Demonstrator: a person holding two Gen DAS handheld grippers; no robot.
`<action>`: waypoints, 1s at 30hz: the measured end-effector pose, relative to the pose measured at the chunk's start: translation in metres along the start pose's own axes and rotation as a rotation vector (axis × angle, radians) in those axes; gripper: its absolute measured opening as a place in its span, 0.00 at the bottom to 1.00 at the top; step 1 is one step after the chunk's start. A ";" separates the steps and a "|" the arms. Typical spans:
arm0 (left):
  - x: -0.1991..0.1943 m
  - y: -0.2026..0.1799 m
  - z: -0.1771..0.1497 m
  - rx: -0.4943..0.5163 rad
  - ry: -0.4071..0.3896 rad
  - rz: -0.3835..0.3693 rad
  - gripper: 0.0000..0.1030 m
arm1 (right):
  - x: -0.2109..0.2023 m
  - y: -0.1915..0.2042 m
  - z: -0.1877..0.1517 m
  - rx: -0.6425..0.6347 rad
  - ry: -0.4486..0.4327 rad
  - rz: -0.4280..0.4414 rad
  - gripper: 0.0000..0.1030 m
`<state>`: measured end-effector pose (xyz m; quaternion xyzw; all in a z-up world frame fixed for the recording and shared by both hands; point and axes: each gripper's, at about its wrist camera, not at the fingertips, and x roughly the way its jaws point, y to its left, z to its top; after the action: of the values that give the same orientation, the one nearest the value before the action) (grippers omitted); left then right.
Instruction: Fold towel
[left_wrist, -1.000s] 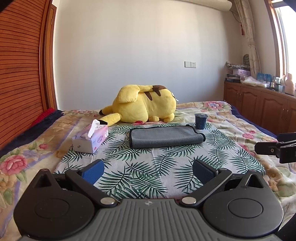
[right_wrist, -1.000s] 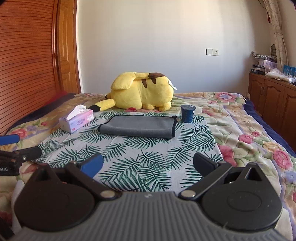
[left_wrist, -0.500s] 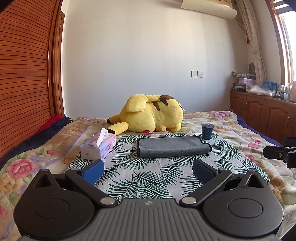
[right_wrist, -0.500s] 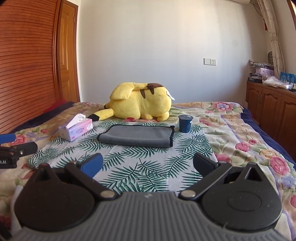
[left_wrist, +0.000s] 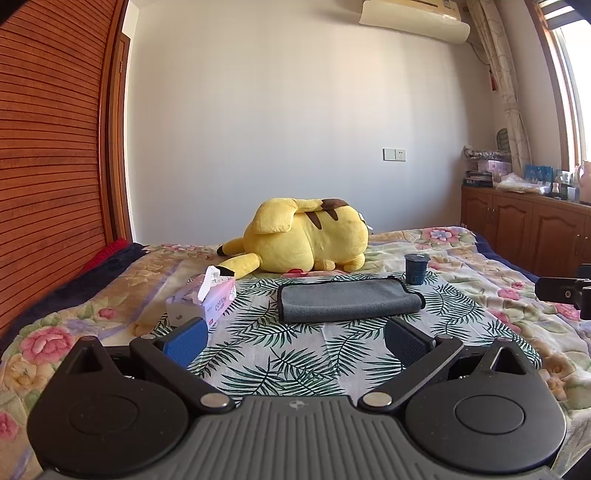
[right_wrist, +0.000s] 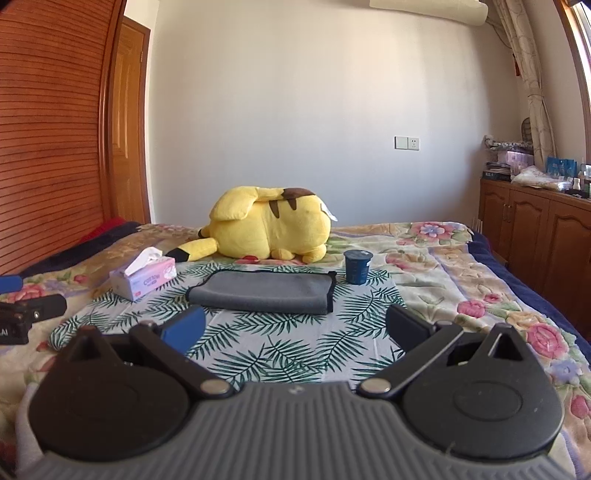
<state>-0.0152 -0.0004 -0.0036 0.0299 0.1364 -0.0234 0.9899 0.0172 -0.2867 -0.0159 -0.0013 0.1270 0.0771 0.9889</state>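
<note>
A grey towel (left_wrist: 347, 301) lies folded in a flat rectangle on the palm-leaf cloth (left_wrist: 295, 354) on the bed; it also shows in the right wrist view (right_wrist: 264, 291). My left gripper (left_wrist: 293, 338) is open and empty, held well short of the towel. My right gripper (right_wrist: 293, 326) is open and empty, also well short of the towel. The right gripper's body shows at the right edge of the left wrist view (left_wrist: 565, 291), and the left gripper's body at the left edge of the right wrist view (right_wrist: 26, 317).
A yellow plush toy (left_wrist: 306, 238) lies behind the towel. A tissue box (left_wrist: 205, 301) stands left of it and a dark blue cup (left_wrist: 415, 267) at its far right corner. Wooden cabinets (left_wrist: 524, 229) line the right wall; a slatted wooden panel (left_wrist: 51, 155) is on the left.
Both grippers have tilted up and drawn back a little, so more wall shows and the towel sits lower in view. The towel has not moved. Both jaws stay open.
</note>
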 end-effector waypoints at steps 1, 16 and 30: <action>0.000 0.000 0.000 0.000 0.000 0.000 0.84 | 0.000 0.000 0.000 0.000 -0.002 -0.003 1.00; 0.000 0.000 0.000 0.003 0.000 0.002 0.84 | -0.001 0.000 0.000 -0.001 -0.007 -0.008 1.00; 0.000 0.001 0.000 0.003 -0.001 0.001 0.84 | -0.001 -0.002 0.001 -0.001 -0.009 -0.009 1.00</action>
<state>-0.0155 0.0005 -0.0039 0.0314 0.1357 -0.0232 0.9900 0.0164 -0.2884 -0.0149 -0.0019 0.1223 0.0726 0.9898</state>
